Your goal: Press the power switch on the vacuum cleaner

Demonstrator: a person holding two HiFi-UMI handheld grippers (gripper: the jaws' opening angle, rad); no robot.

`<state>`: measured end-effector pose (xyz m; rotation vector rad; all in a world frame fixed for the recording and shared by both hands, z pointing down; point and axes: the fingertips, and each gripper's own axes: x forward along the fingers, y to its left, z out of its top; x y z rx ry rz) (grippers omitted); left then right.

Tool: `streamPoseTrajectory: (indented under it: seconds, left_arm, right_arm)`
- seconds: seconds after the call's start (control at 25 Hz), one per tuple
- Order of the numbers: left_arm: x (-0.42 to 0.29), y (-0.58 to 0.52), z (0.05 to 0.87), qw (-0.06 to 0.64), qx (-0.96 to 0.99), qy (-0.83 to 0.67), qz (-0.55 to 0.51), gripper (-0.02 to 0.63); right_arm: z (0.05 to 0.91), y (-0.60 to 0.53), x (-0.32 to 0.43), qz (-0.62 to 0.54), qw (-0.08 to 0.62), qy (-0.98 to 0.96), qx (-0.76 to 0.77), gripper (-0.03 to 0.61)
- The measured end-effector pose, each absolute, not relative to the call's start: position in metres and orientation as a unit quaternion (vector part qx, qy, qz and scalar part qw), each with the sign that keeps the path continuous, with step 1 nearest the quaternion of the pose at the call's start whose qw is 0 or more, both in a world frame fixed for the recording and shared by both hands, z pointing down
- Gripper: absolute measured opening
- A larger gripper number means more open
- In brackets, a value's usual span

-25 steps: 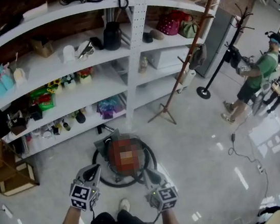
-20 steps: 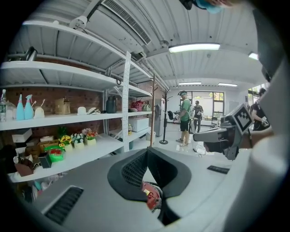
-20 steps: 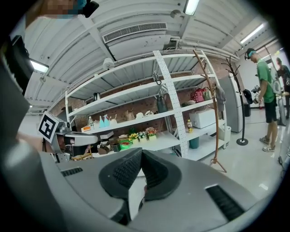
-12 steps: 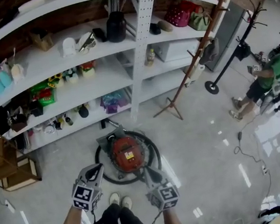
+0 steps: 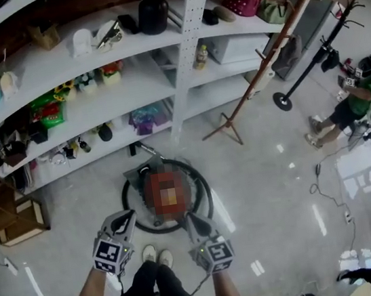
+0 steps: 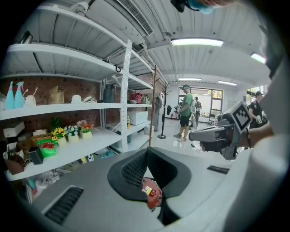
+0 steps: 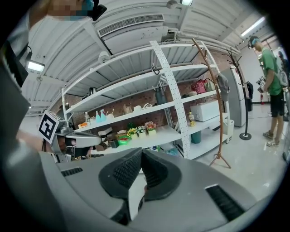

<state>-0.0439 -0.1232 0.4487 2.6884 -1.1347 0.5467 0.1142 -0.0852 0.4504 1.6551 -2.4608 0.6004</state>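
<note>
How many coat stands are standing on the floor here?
2: a wooden coat stand in front of the shelves, and a black coat stand right of it. More may be hidden.

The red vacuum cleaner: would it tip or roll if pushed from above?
Probably not tip: the vacuum cleaner looks squat and wide. It might slide a little on the glossy floor, though the hose ringed around it may hinder that.
</note>
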Motion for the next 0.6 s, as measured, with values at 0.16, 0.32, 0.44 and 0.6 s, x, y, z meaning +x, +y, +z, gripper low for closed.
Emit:
streamPoseTrajectory:
  seconds: [0.16, 0.32, 0.44, 0.6]
  left_arm:
    - [-0.044, -0.131, 0.459, 0.088, 0.904, -0.374, 0.188, 0.008]
    - [-0.047, -0.137, 0.468, 0.098, 0.903, -0.374, 0.186, 0.008]
    - [-0.051, -0.145, 0.479, 0.102, 0.901, -0.379, 0.184, 0.008]
    - [-0.051, -0.147, 0.501, 0.109, 0.904, -0.368, 0.19, 0.008]
  right_arm:
    - [0.465, -0.093, 0.112, 0.196, 0.063, -0.81, 0.549, 0.011]
    - [0.482, -0.098, 0.112, 0.211, 0.071, -0.803, 0.553, 0.011]
    - [0.497, -0.102, 0.111, 0.215, 0.074, -0.8, 0.555, 0.011]
    - [0.514, -0.106, 0.111, 0.217, 0.08, -0.797, 0.558, 0.011]
